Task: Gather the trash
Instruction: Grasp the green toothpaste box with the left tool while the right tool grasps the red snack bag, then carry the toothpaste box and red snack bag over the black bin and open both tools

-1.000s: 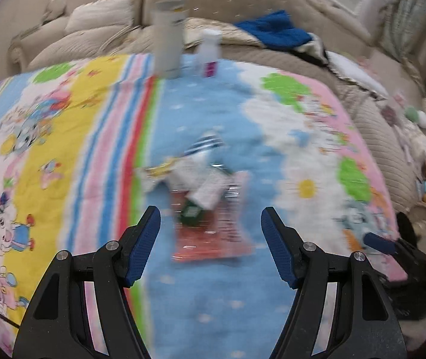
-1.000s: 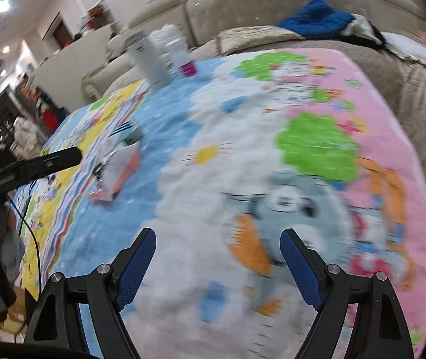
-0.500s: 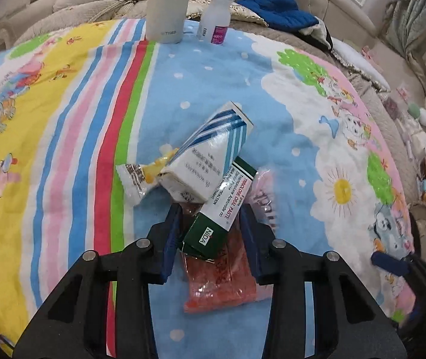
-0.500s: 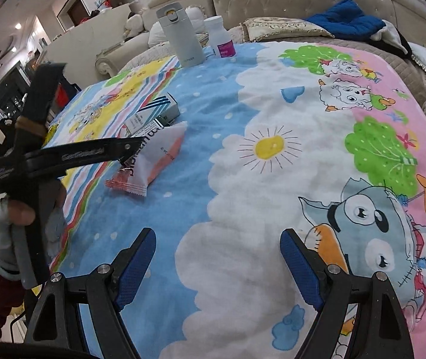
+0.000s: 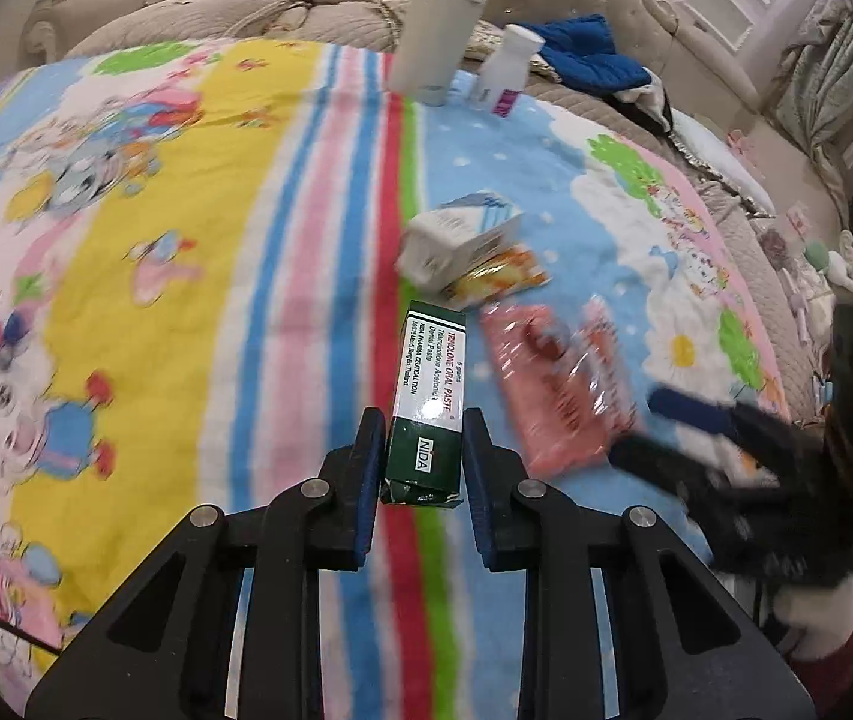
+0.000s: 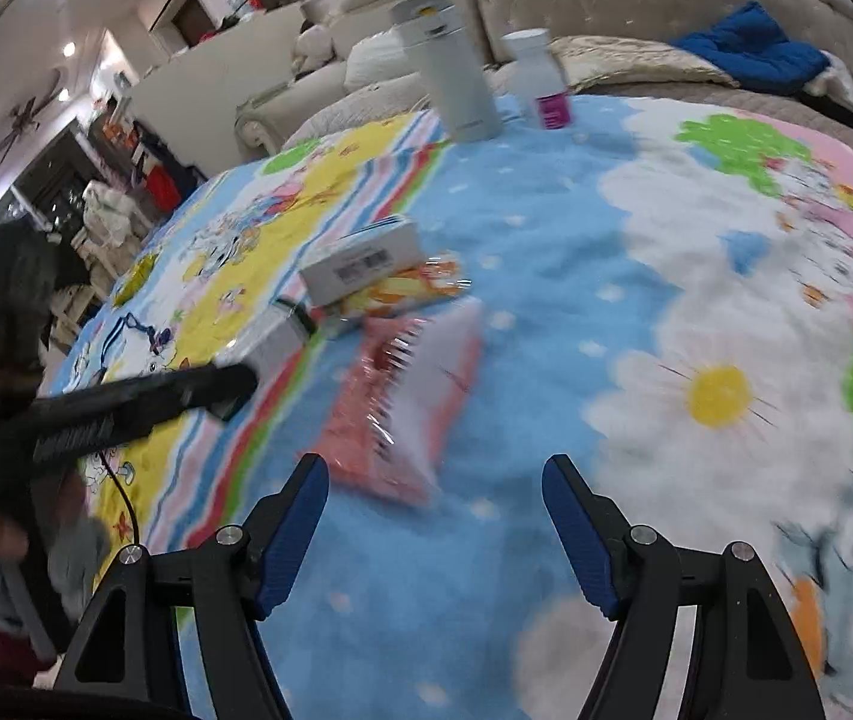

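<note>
My left gripper (image 5: pixel 423 432) is shut on a green and white oral paste box (image 5: pixel 429 396) and holds it above the colourful blanket (image 5: pixel 198 252). A white and blue carton (image 5: pixel 456 234) lies on an orange wrapper (image 5: pixel 501 279), with a red snack bag (image 5: pixel 552 384) to its right. My right gripper (image 6: pixel 435 483) is open just short of the red snack bag (image 6: pixel 408 402). The white carton (image 6: pixel 360 261) and orange wrapper (image 6: pixel 408 288) lie beyond it. The left gripper (image 6: pixel 144 399) shows at the left of the right wrist view.
A tall white flask (image 5: pixel 435 18) and a small white bottle with a pink label (image 5: pixel 504 72) stand at the blanket's far edge. A blue cloth (image 5: pixel 582 54) lies on the beige sofa (image 5: pixel 198 18) behind. The flask (image 6: pixel 456 78) and bottle (image 6: pixel 540 78) also show in the right wrist view.
My left gripper has lifted the green paste box off the pile and drawn it back to the left. My right gripper has moved left toward the red snack bag.
</note>
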`<state>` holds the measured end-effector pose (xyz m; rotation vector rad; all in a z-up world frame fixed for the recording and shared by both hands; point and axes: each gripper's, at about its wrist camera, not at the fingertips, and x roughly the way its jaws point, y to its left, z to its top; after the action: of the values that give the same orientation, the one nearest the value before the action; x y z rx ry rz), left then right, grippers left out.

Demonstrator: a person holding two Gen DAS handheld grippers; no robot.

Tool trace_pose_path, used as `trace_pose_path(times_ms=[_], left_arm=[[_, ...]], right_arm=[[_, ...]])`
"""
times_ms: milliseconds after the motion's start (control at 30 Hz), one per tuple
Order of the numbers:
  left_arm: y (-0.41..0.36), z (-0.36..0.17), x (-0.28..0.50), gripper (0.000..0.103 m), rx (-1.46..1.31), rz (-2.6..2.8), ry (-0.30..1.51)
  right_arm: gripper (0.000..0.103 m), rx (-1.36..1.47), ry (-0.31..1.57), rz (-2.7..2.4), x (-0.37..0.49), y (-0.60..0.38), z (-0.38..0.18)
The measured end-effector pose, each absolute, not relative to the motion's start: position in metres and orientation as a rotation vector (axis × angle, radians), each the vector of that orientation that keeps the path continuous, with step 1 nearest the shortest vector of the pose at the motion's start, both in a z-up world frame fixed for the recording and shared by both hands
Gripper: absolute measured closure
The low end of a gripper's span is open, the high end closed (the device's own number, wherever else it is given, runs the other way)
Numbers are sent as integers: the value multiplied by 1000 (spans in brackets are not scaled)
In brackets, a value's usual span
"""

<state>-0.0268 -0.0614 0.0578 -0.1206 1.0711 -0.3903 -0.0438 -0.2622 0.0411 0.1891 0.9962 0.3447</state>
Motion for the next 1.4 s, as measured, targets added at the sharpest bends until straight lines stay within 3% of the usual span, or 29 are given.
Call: trace_pose_path(times_ms=[200, 233, 333, 400, 800, 1400], left_arm=[[-48, 43, -41, 80, -160, -380, 1099], [-49, 41, -42, 80, -156, -374, 1103], [-53, 37, -42, 80, -134, -347, 1101], [-57, 36, -40, 79, -116, -340, 1101], [-79, 38, -43, 82, -132, -376, 1071], [-188, 60, -85, 82, -53, -526, 1024]], right_arm=[[31, 81, 1050, 322, -8, -220, 20], [35, 56, 1039, 316, -7, -216, 18], [62, -34, 1008, 300, -11, -210, 18], [68, -21, 995, 327, -18, -217, 22], [69, 20, 979, 323, -88, -278, 36], [69, 65, 953, 235, -146, -349, 49]])
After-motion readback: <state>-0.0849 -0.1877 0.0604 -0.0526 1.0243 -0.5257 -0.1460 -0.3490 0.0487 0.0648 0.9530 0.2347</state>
